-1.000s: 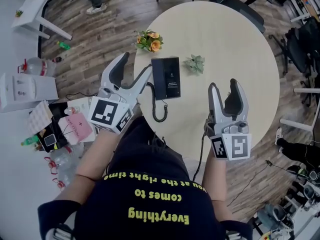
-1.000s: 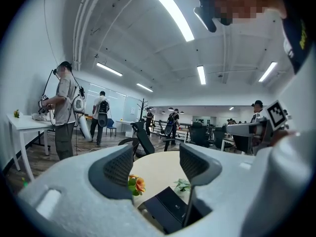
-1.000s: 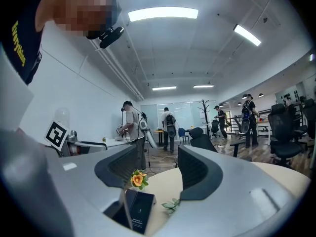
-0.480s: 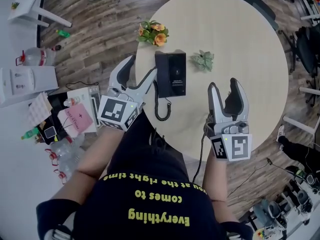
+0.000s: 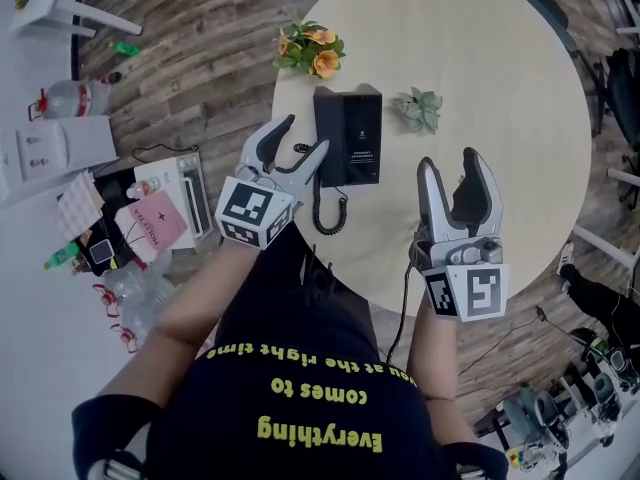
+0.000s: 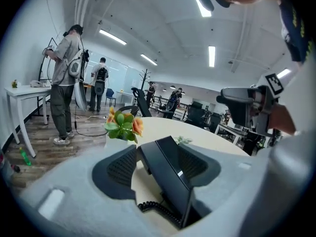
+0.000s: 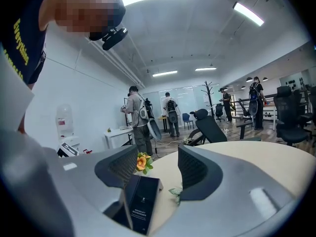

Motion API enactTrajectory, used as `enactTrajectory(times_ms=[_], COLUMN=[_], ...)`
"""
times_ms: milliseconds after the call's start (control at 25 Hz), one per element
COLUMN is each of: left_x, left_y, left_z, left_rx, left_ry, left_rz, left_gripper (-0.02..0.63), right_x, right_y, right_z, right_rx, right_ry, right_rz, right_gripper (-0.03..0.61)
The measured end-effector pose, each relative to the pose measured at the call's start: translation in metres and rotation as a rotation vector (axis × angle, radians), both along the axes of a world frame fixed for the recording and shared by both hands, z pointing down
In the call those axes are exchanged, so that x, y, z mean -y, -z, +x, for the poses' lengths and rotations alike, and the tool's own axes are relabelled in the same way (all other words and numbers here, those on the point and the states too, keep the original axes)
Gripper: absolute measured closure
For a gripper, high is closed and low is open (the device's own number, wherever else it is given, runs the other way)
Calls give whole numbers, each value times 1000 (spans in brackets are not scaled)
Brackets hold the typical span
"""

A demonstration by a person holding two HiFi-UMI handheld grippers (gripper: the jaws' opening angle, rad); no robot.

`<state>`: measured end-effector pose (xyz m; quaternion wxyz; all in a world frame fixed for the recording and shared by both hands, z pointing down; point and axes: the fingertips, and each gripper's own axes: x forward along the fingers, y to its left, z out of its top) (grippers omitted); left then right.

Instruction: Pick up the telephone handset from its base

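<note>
Black telephone sat on the round table, near its left edge. The handset lay in place along the left side of the base, and the coiled cord looped off the near end toward the person. Orange flowers stood just beyond the phone, and a small green plant sat just right of its far corner.

Left gripper was at the table's left edge, just beside the handset side of the phone. Its fingers were wide apart and closing. In the left gripper view the telephone's near corner showed in the gap between them, but the pads were not pressing on it. I couldn't tell whether the right-hand fingertip brushed the handset.

Right gripper was over the near part of the table, right of the phone and well apart from it. Its fingers were spread wide with nothing between them. In the right gripper view the phone showed low and left, past the left finger.

On the wooden floor left of the table lay boxes and a pink card. People stood in the room's background in the left gripper view.
</note>
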<state>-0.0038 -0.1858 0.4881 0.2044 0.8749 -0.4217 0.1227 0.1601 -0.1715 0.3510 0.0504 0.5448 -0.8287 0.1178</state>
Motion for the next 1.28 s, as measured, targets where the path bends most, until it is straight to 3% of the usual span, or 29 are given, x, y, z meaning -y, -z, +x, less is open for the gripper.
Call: enactTrajectory(times_ms=[520, 880, 960, 1280], left_x=[-14, -13, -12, -13], left_y=[-71, -79, -81, -77], left_z=[27, 37, 38, 36], left_rx=[-64, -159, -168, -167], left_ry=[-50, -45, -39, -38], left_rz=[-255, -334, -352, -367], left_gripper=[342, 368, 408, 437], right_x=[-3, -10, -11, -12], right_y=[-13, -13, -14, -13], right_z=[9, 15, 16, 16], right_rx=[-3, -12, -13, -12], right_ry=[-14, -33, -37, -36], right_rz=[-31, -35, -37, -37], right_gripper=[325, 325, 325, 327])
